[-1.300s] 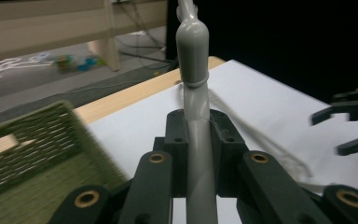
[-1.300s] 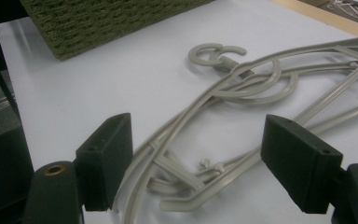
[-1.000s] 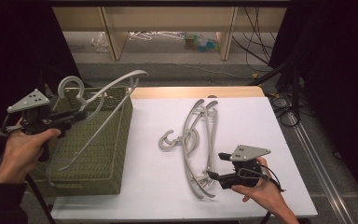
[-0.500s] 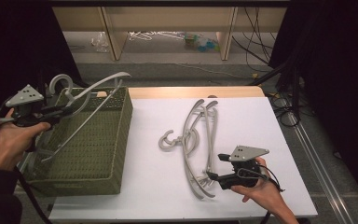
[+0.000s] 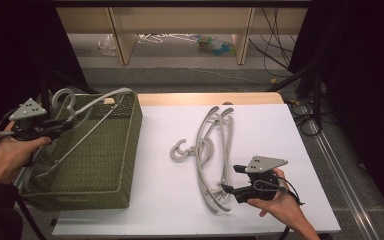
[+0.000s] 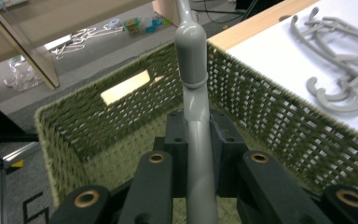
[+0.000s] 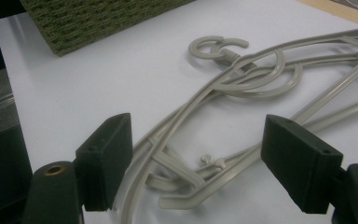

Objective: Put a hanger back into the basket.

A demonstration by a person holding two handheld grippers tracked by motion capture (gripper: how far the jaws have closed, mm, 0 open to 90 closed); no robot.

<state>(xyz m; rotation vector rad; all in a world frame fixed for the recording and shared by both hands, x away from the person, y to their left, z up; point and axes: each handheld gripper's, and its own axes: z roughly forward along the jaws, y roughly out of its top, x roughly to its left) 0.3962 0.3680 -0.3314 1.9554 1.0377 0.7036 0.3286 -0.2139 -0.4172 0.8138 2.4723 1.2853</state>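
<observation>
A grey plastic hanger [image 5: 87,117] slants over the green woven basket [image 5: 110,165] at the table's left. My left gripper [image 5: 62,125] is shut on it near the hook; its neck [image 6: 193,112] runs up between the jaws. A pile of grey hangers [image 5: 212,150] lies on the white table top. My right gripper [image 5: 230,180] stands open at the pile's near end, its jaws either side of the hanger arms [image 7: 200,135] without pressing them.
The basket's rim [image 6: 121,74] rises well above the table. Beyond the table's wooden far edge [image 5: 210,98] is a floor with a low shelf frame [image 5: 180,30], loose wire hangers and cables. Bare white surface [image 5: 160,200] lies between basket and pile.
My left hand has carried the held hanger leftward and lower over the basket. The right hand and the hanger pile have stayed put.
</observation>
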